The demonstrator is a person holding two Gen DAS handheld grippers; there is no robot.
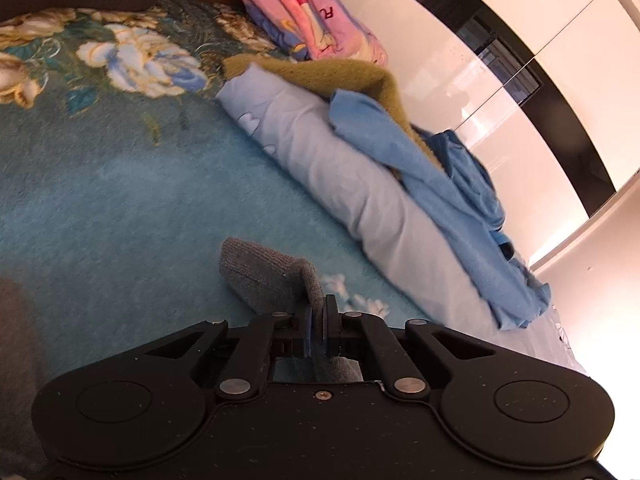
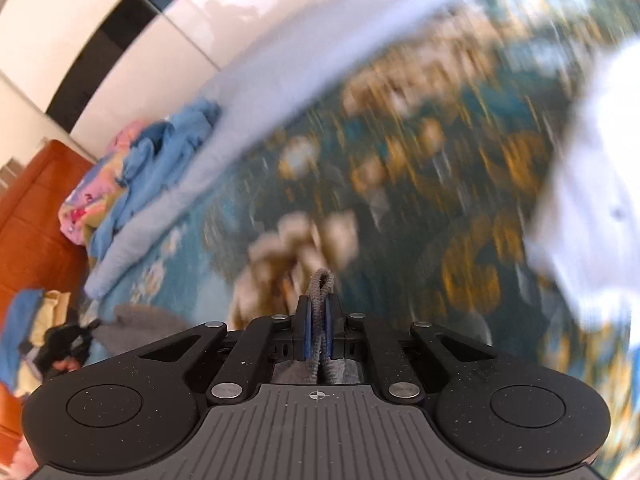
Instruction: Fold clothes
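We saw the left gripper point(image 1: 319, 312) closed on a fold of the grey knitted garment point(image 1: 264, 272), which lay on the teal flowered blanket point(image 1: 100, 200). The right gripper point(image 2: 318, 320) was also closed, pinching a doubled edge of grey knit point(image 2: 322, 284) above the blurred blanket. A light blue roll point(image 1: 340, 168) lay near.

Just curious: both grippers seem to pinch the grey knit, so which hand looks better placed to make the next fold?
Probably the left gripper: its view is steady, gripping the grey knit. The right gripper is blurred.
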